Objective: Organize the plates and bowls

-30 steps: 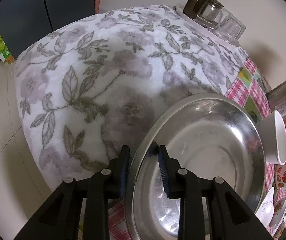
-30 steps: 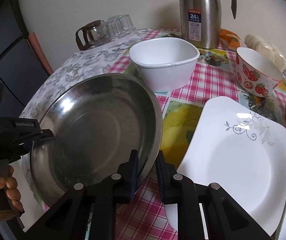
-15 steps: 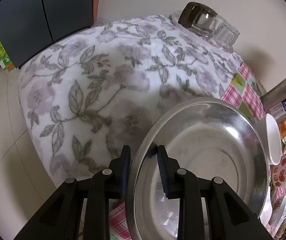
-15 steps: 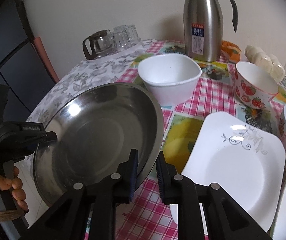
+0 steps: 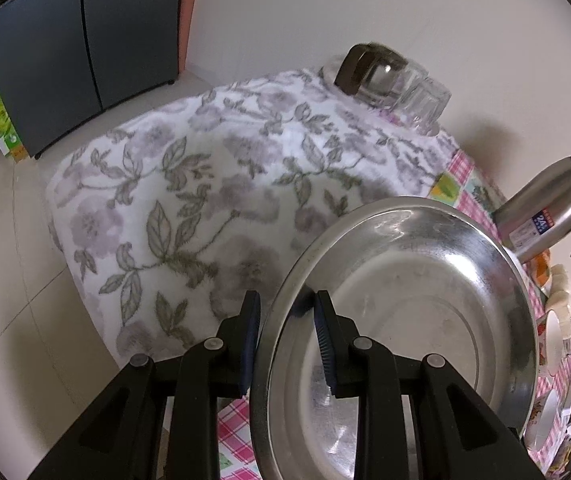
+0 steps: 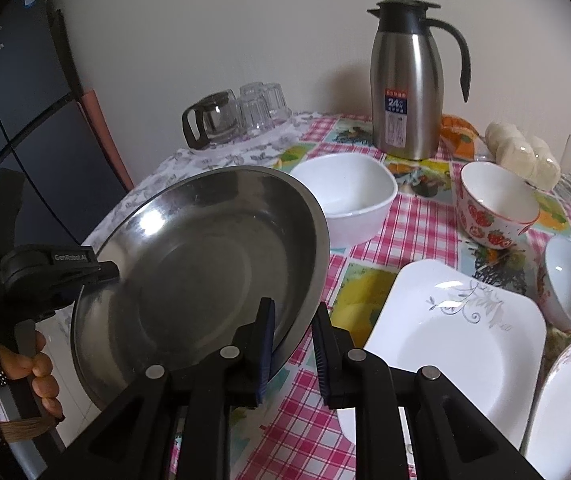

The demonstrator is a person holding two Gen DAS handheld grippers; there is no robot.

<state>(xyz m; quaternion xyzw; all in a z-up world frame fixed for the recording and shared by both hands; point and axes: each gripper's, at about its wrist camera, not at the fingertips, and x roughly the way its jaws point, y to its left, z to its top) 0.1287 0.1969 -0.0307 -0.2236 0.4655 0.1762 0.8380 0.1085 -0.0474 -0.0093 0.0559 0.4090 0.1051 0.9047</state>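
A pale wall backs the table (image 6: pixel 417 216), which wears a pink checked cloth with a floral cloth (image 5: pixel 189 200) over the end nearer the dark cabinet (image 5: pixel 81 44). The steel plate (image 6: pixel 201 268) is off the table and tilted, held between my two tools, on the cabinet side of the white bowl (image 6: pixel 349 196).

My left gripper (image 5: pixel 285 332) straddles the plate's rim: one of my fingers (image 5: pixel 250 340) lies outside the rim, the other inside on the plate's upper face. Both appear to press the metal, pinching it.

My right gripper (image 6: pixel 292 344) takes the opposite rim: the inner finger lies over the plate's face, the outer finger (image 6: pixel 323 356) outside the edge. A narrow gap shows beside the outer pad, so I cannot tell whether this grip bears firmly on the rim.

Beyond the white bowl stands the steel flask (image 6: pixel 407 88). A strawberry bowl (image 6: pixel 493 208) sits to the flask's side of the square white plate (image 6: pixel 457 340), which lies flat just beside my right fingers. Upturned glasses (image 6: pixel 261 108) stand by the wall, well apart from the plate.
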